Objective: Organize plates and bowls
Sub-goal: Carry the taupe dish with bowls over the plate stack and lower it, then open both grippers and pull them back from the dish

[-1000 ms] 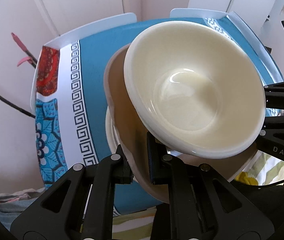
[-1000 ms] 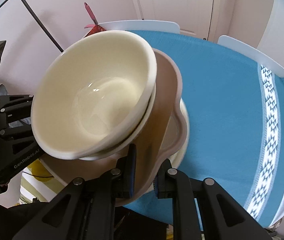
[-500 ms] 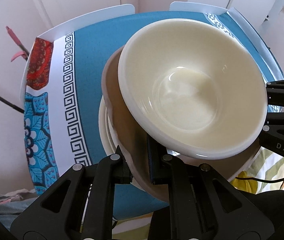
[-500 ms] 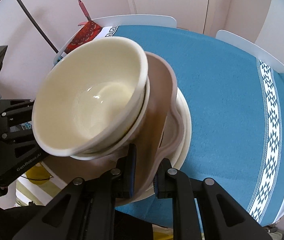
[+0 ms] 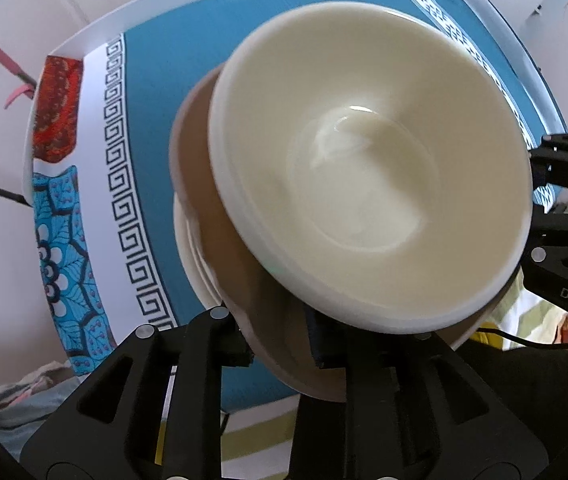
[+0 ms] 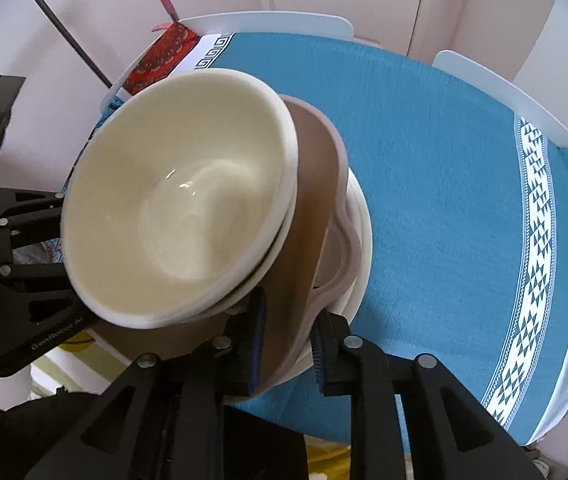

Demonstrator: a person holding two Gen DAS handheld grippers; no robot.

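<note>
Two nested glossy cream bowls [image 5: 368,168] are being carried on a wavy-rimmed tan plate [image 6: 316,216], whose rim is being clamped at 6 o'clock by the left gripper [image 5: 279,340] and right gripper [image 6: 288,336], over white plates [image 6: 360,248] on the teal patterned tablecloth [image 6: 444,168].

Bowls [image 5: 368,168] nest on plate [image 6: 312,216], above table [image 6: 444,152].

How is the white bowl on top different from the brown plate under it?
The cream bowl is deep and pale, while the brown plate is shallow and tan. The cream bowl's rim is smooth and round; the brown plate's edge looks wavy. The right gripper and left gripper both pinch the brown plate's edge, not the cream bowl. Both dishes are tilted in one stack above the blue tablecloth.
</note>
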